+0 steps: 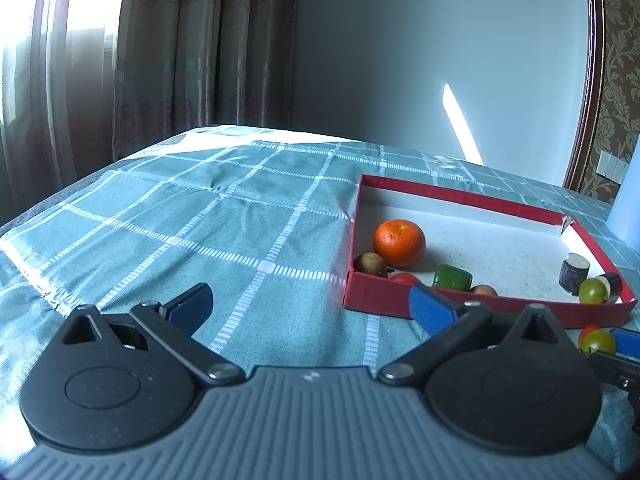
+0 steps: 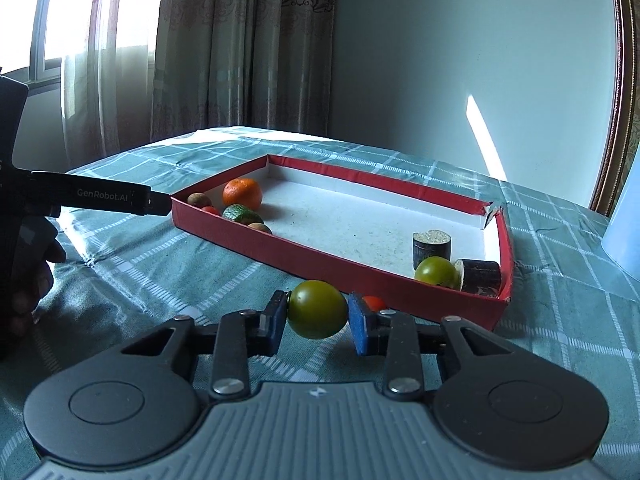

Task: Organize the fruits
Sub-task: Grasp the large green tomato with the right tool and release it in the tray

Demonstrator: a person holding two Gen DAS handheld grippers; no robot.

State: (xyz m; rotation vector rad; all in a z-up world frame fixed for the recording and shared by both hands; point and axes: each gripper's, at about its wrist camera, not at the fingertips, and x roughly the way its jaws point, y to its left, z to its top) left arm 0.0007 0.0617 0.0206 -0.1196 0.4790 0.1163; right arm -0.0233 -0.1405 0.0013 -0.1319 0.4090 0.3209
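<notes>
One green tomato (image 2: 317,314) sits pinched between the blue pads of the right claw (image 2: 318,322), held just in front of the near wall of the red tray (image 2: 304,258), with a small red tomato (image 2: 374,303) on the cloth just behind the right pad. Inside the tray lie one orange (image 2: 242,193), one brown fruit (image 2: 199,200) beside it, one red tomato (image 2: 211,211), one green avocado-like piece (image 2: 241,213) and another brownish fruit (image 2: 260,227), all grouped in the left corner. Two dark cylindrical pieces (image 2: 431,249) and a second green tomato (image 2: 436,272) occupy the right corner. The tray rests on a tabletop (image 1: 224,232) covered with teal checked cloth. The left claw (image 1: 310,306) hovers low over the cloth left of the tray, its jaws spread wide and holding nothing.
</notes>
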